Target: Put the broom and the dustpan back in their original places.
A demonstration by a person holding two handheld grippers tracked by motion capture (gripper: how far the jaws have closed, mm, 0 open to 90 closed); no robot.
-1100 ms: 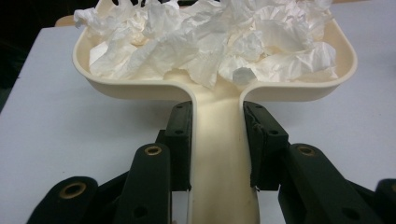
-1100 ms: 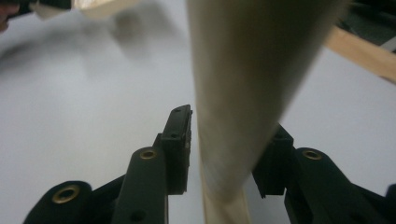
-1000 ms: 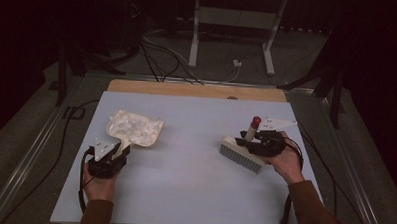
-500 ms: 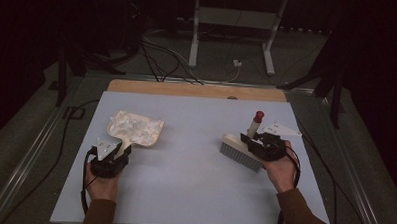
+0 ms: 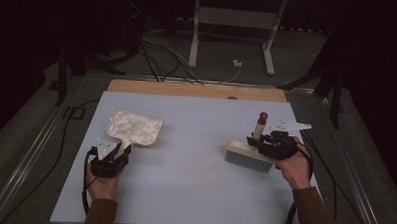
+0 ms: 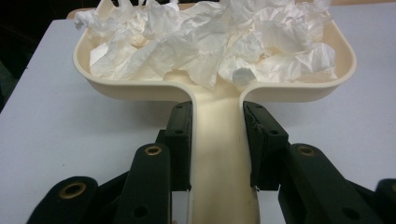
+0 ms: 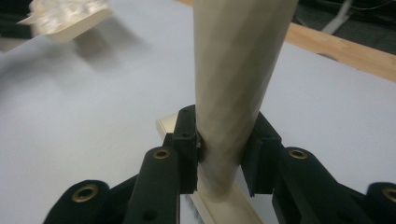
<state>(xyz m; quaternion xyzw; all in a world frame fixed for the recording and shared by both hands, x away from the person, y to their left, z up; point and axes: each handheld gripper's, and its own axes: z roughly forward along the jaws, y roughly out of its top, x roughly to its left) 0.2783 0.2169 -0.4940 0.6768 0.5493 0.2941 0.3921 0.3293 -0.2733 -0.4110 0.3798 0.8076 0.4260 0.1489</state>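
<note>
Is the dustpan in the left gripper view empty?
No, the dustpan is heaped with crumpled white tissue paper across its tray.

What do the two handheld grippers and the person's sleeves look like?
The left gripper and right gripper are black, each with a grey three-cornered plate on top and a black cable trailing back. In the gripper views, the black jaws end in flat rectangular pads on arms with brass-coloured pivot rings. Both sleeves are brown.
</note>
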